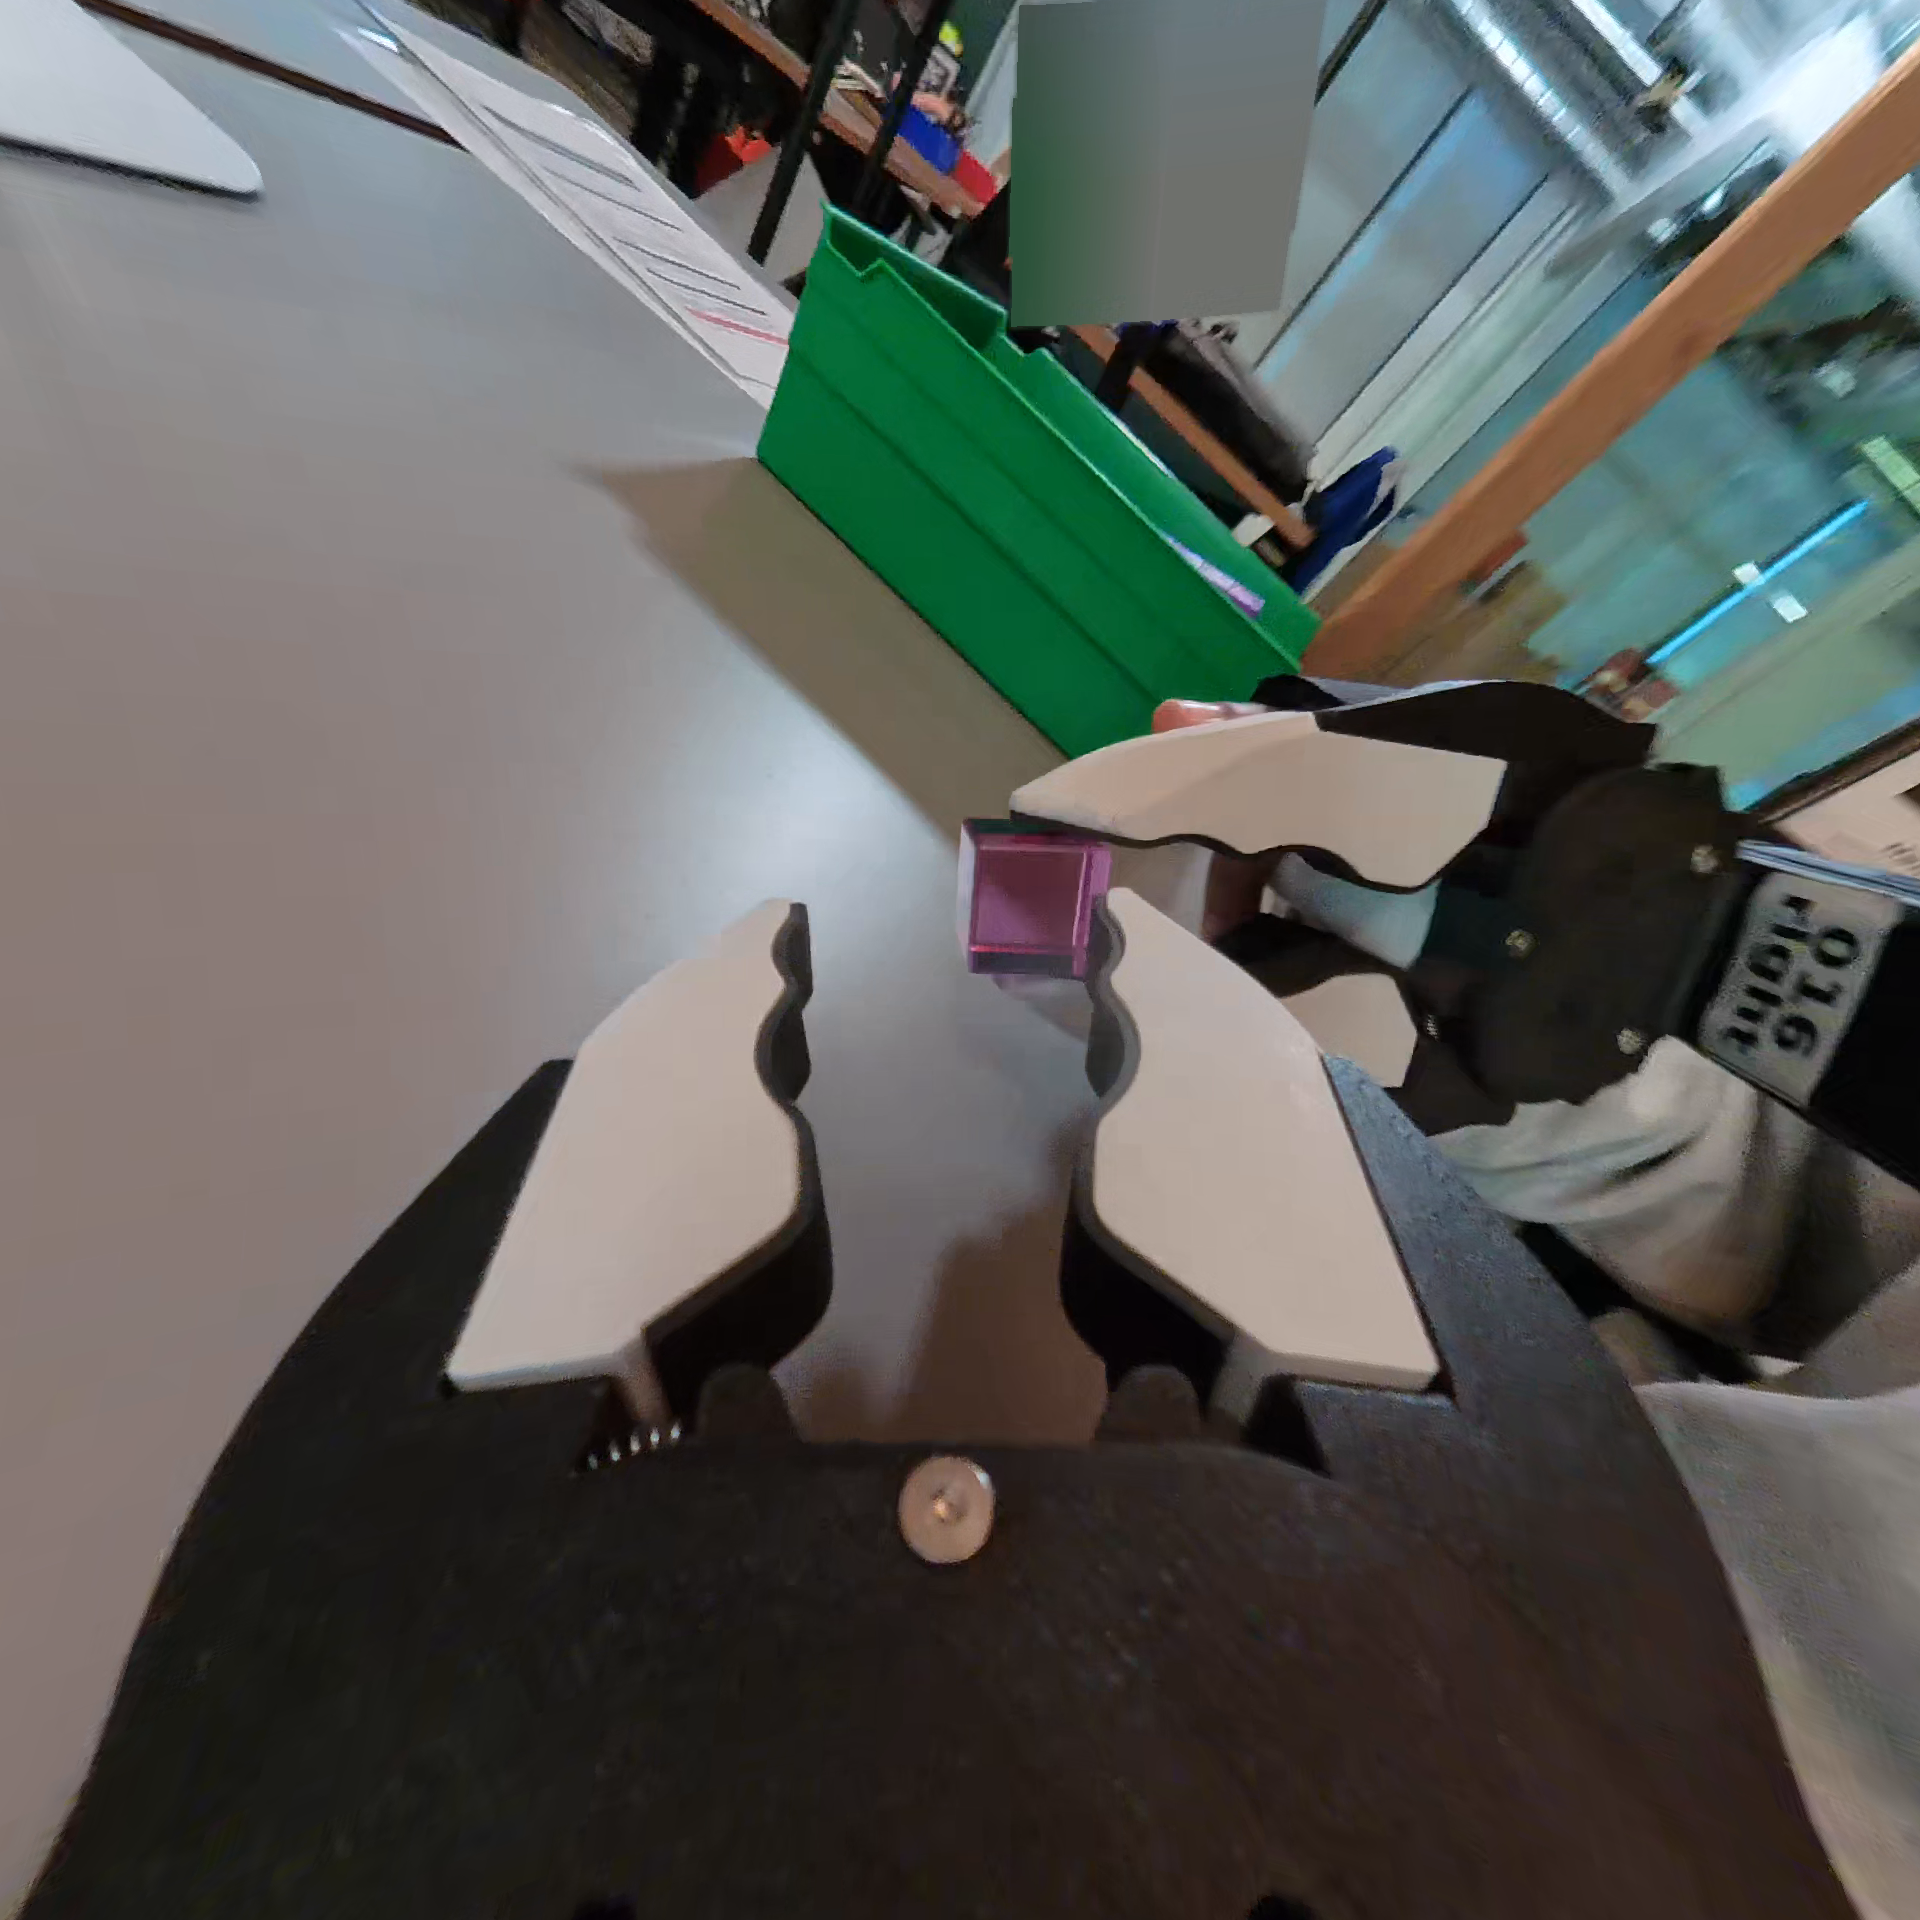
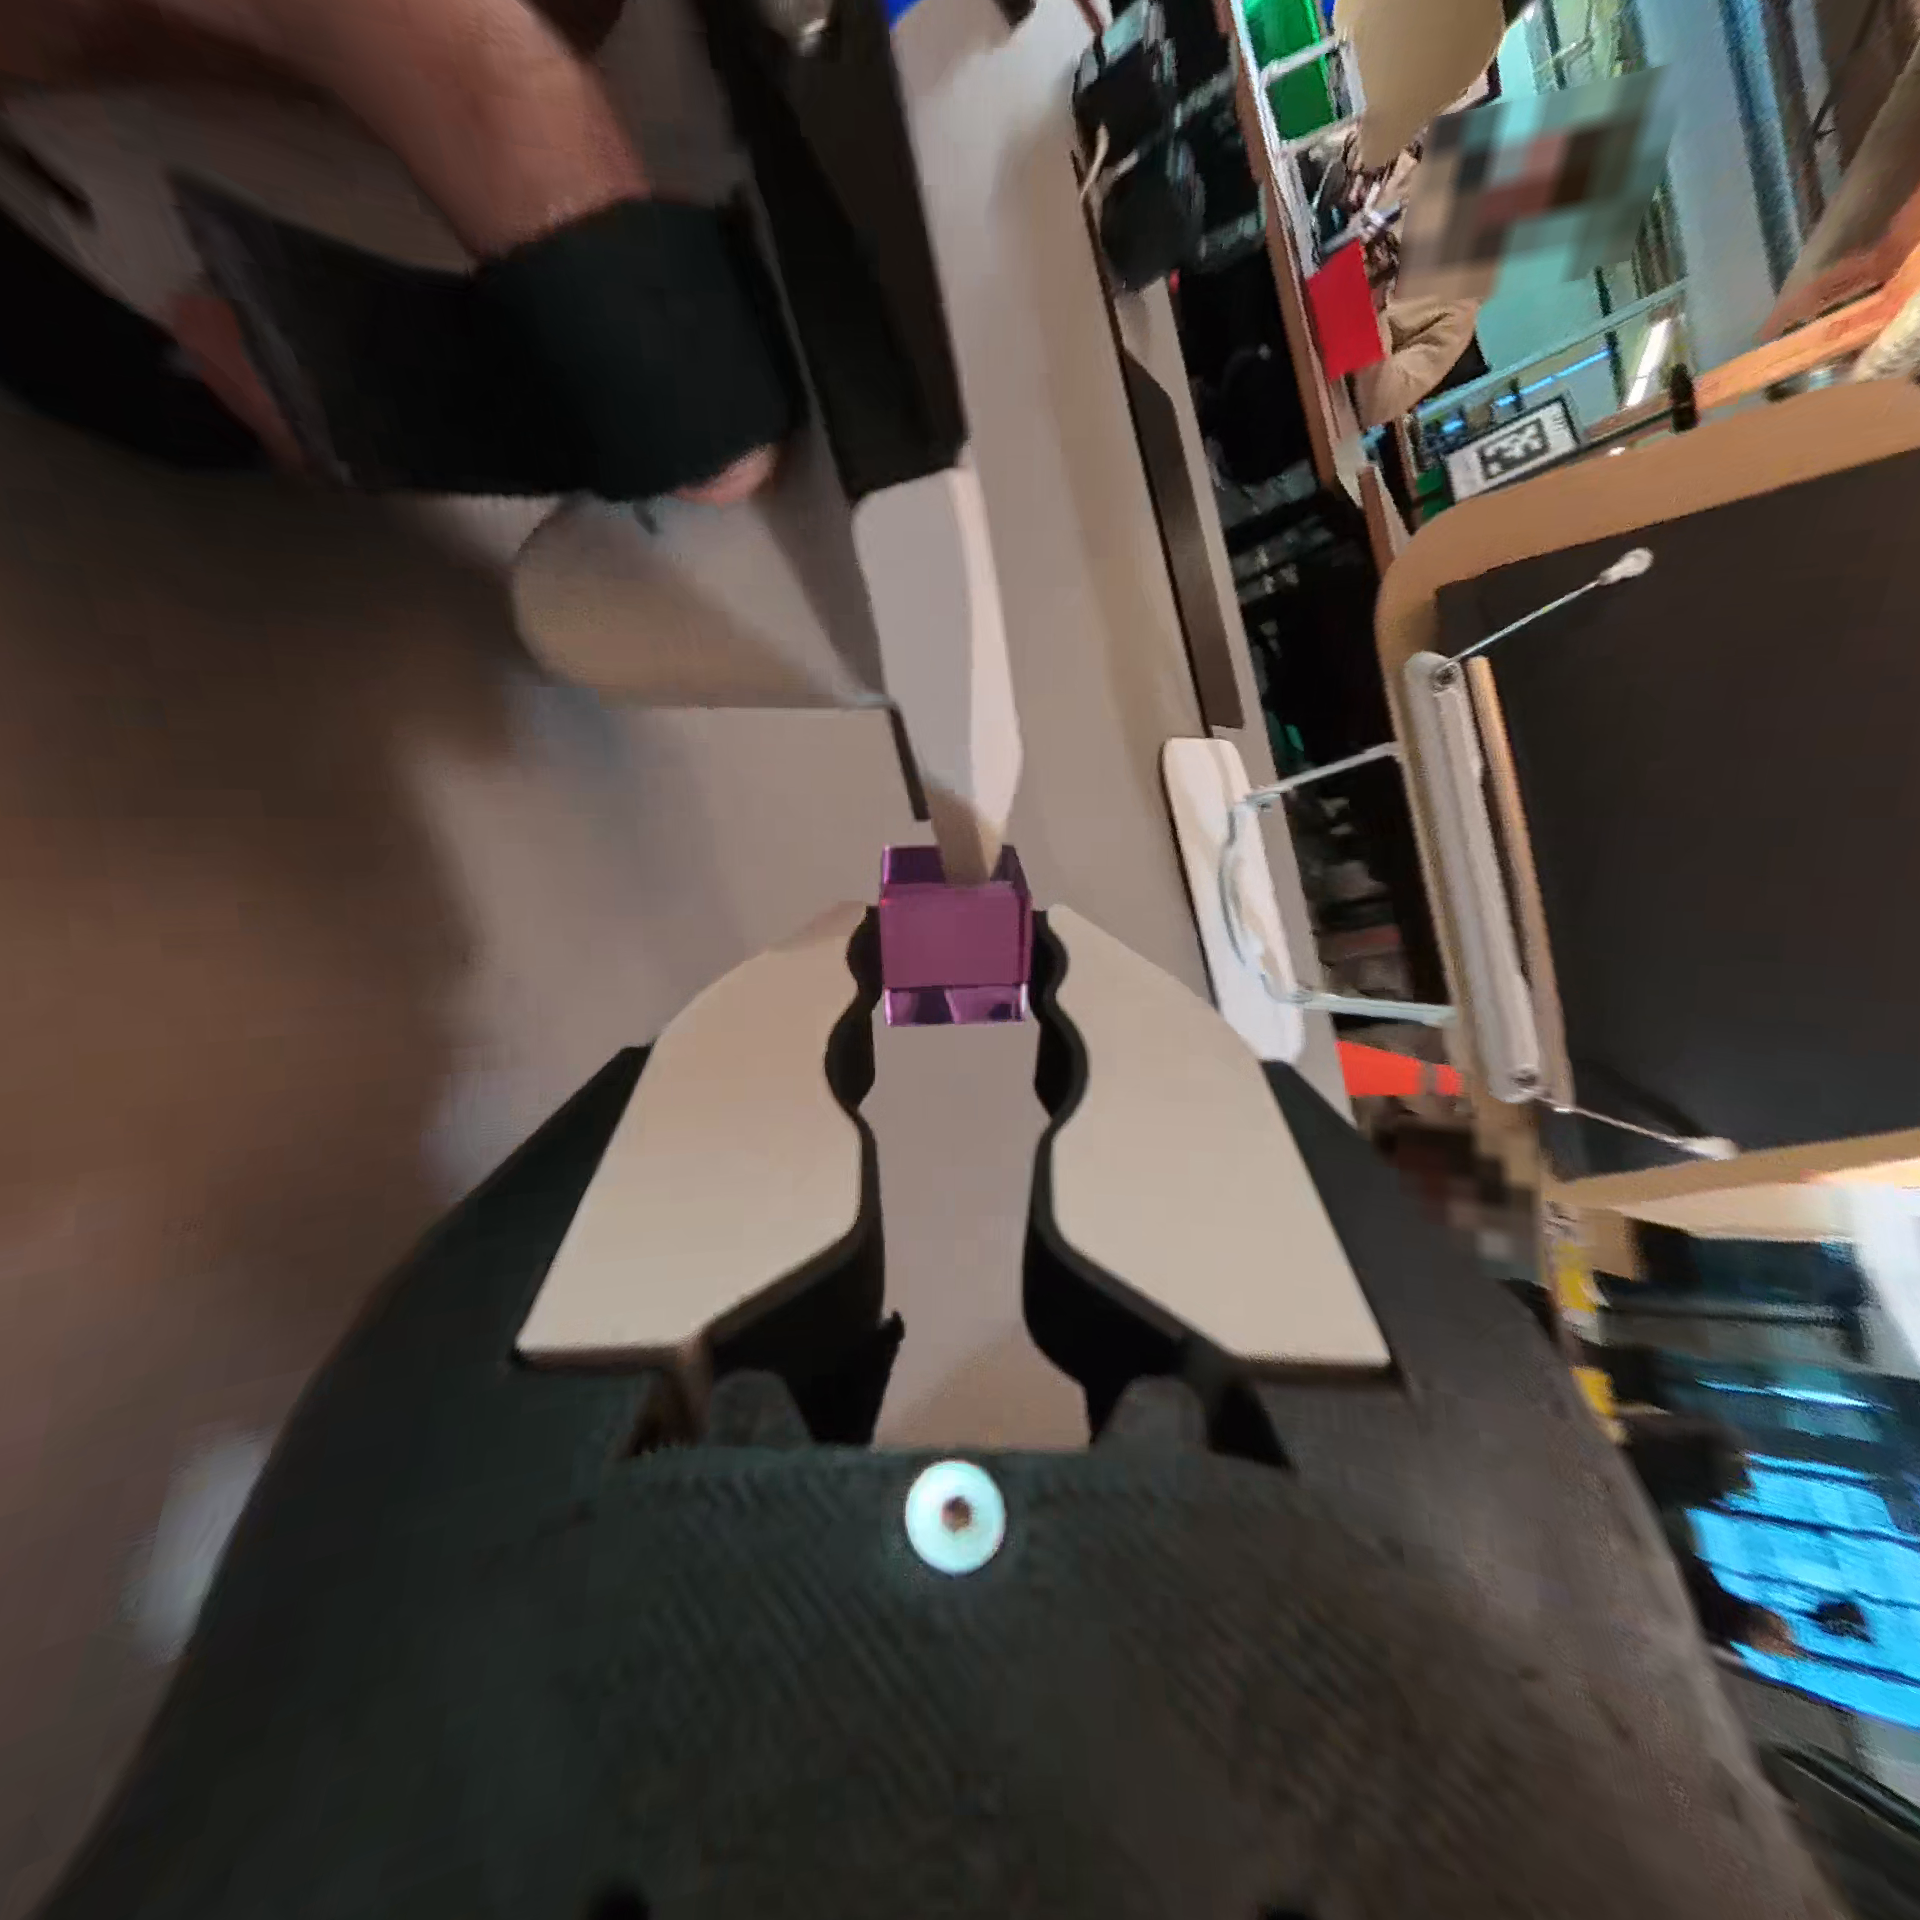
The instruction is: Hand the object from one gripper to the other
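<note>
At the left of the left wrist view we see bare grey table [image 1: 312,675], with a green bin [image 1: 997,488] standing farther off. Our left tool [image 1: 948,935] is spread wide with nothing between its fingers; its right fingertip [image 1: 1127,935] sits just beside the purple cube [image 1: 1029,909], perhaps touching it, though blur makes that hard to judge. To the right, the right tool [image 2: 954,940] is closed on the cube [image 2: 954,935], pinching it at the very fingertips, clear of the table. We judge the handover is at the approach step: the cube is with the giver and not yet between the receiver's fingers. Next, we would shift the left tool to the right to straddle the cube's free faces, close firmly, and only then let the right tool open.
</note>
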Demonstrator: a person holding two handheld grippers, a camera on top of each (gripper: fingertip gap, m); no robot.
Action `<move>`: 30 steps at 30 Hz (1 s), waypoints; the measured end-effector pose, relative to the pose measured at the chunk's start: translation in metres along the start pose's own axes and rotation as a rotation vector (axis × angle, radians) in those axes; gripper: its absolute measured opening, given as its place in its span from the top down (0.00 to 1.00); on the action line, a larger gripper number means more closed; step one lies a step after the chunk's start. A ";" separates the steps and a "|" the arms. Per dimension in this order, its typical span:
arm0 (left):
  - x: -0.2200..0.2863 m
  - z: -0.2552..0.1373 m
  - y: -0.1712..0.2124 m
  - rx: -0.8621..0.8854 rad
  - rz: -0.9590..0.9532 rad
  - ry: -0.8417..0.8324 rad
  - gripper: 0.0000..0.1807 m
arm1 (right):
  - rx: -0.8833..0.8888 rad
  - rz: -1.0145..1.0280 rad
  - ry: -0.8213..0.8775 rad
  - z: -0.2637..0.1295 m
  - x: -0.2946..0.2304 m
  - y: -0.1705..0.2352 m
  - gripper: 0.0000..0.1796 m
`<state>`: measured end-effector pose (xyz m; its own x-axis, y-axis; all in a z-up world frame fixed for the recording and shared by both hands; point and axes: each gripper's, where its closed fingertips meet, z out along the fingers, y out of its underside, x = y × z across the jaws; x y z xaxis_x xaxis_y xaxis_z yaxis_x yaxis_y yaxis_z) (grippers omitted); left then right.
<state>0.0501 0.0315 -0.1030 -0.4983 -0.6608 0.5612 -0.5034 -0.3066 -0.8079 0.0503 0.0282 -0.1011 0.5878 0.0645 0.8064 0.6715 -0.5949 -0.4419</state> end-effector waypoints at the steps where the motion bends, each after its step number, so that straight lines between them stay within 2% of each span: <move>1: 0.000 0.000 0.000 -0.002 0.035 -0.022 0.72 | -0.032 -0.036 0.019 0.001 0.000 0.001 0.85; 6: 0.015 0.004 0.004 -0.034 0.101 0.010 0.75 | -0.106 -0.032 0.007 0.003 -0.004 0.006 0.85; 18: 0.013 0.007 0.010 -0.053 0.062 0.011 0.85 | -0.082 -0.011 -0.001 0.002 -0.006 0.001 0.85; 23: 0.012 0.006 0.009 -0.045 0.042 0.025 0.85 | -0.061 -0.006 0.003 0.002 -0.005 -0.001 0.85; 30: 0.003 -0.004 -0.004 0.029 -0.049 0.057 0.85 | 0.019 0.223 -0.065 0.003 0.002 0.003 0.66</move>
<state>0.0480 0.0335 -0.0971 -0.5131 -0.6052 0.6087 -0.5080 -0.3574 -0.7837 0.0549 0.0295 -0.1021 0.7496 -0.0151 0.6617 0.5301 -0.5849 -0.6139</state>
